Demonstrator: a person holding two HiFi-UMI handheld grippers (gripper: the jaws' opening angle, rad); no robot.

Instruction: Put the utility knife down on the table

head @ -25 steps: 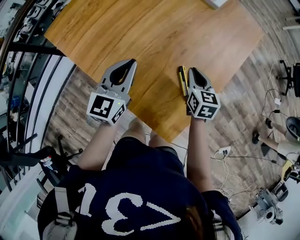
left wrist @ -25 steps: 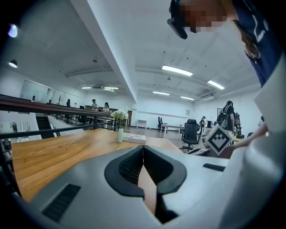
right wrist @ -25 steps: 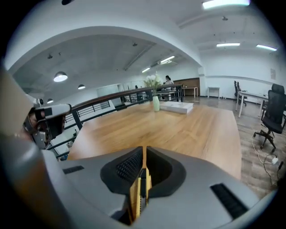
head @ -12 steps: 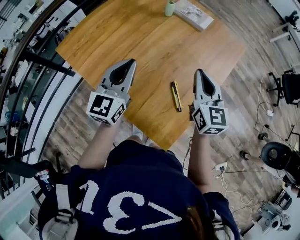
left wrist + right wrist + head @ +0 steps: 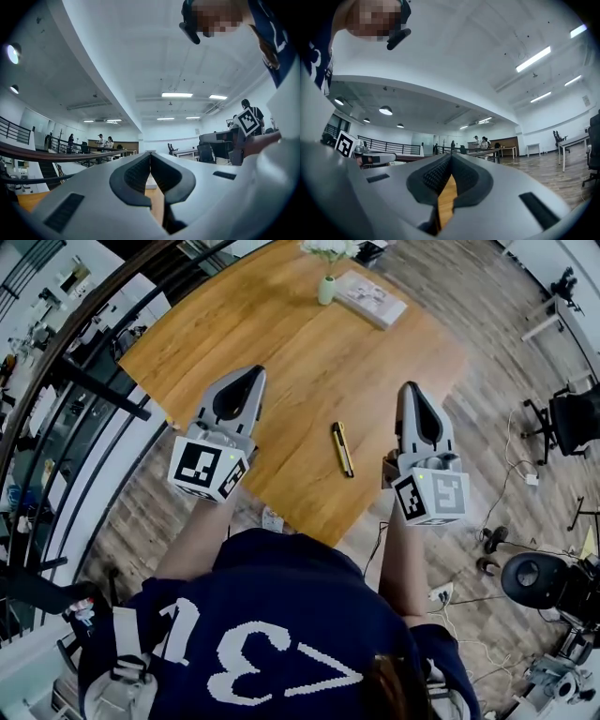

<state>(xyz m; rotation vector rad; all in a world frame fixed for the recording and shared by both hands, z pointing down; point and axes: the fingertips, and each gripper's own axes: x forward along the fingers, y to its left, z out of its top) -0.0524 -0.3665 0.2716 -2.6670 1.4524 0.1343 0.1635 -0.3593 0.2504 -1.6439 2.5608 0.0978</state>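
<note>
On the wooden table (image 5: 309,362), near the corner closest to the person, a yellow-and-black utility knife (image 5: 343,448) lies flat, with nothing touching it. To the knife's left, the left gripper (image 5: 253,373) is held above the tabletop, jaws pressed together with nothing between them. To the knife's right, the right gripper (image 5: 410,388) hangs over the table's edge, jaws likewise closed and empty. Well beyond the knife stand a small vase (image 5: 326,289) of white flowers and a book (image 5: 371,298).

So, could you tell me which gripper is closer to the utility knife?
The right gripper; the utility knife lies on the table nearer its side, farther from the left gripper.
</note>
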